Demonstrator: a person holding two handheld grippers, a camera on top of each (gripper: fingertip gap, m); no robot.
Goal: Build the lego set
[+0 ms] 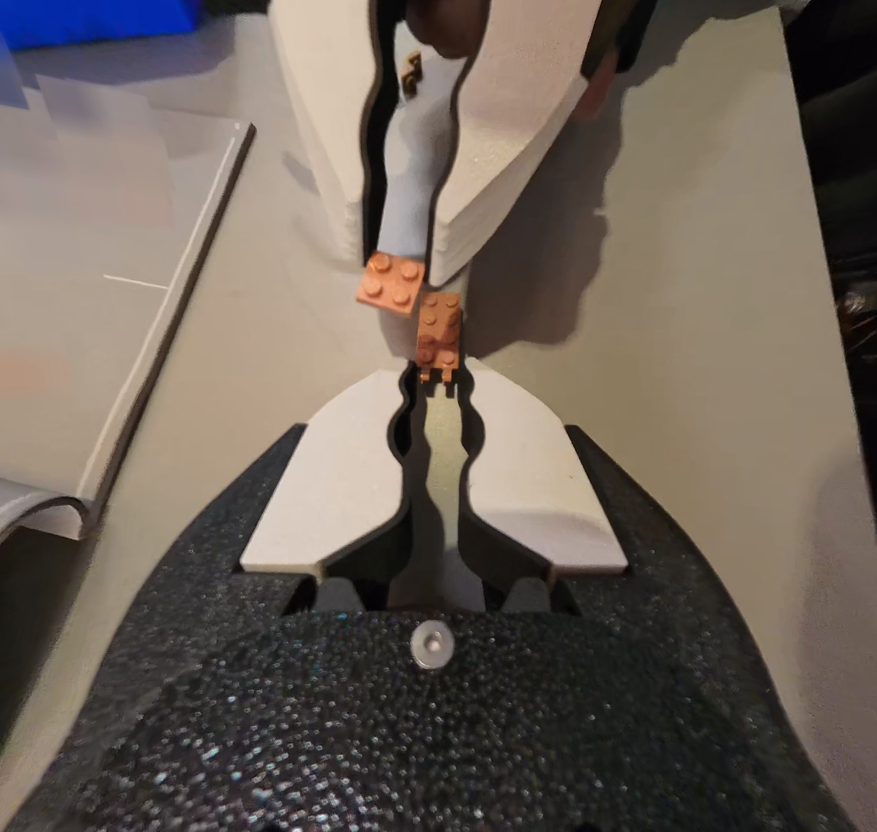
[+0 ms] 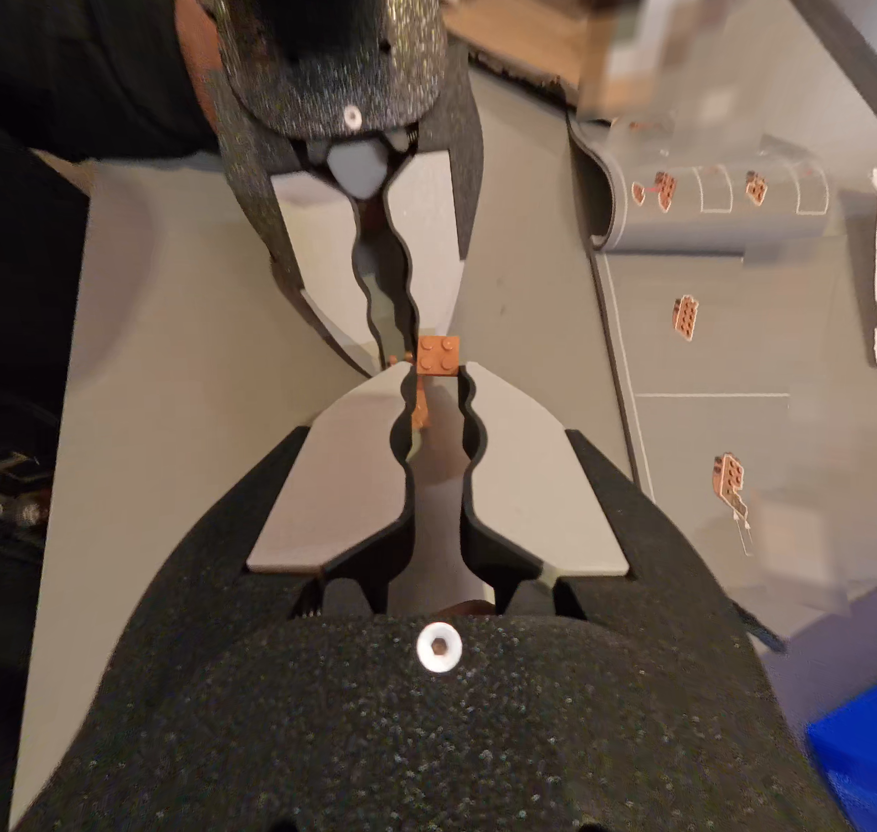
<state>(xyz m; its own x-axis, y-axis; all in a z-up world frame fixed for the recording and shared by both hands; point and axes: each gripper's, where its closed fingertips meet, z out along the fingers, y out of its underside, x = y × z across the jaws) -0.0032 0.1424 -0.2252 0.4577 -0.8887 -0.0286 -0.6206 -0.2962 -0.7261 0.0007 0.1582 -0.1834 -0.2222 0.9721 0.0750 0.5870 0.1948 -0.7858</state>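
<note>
Left gripper [image 1: 439, 372]: clamps a long brown studded plate [image 1: 439, 330] with clips.
Right gripper [image 2: 437, 372]: clamps a square four-stud orange-brown plate [image 2: 437, 355], at 11 o'clock of the long one.

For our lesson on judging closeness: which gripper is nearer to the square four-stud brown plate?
Right. The right gripper has the square plate between its fingertips. The left gripper faces it, holding a longer brown plate just beside it.
</note>
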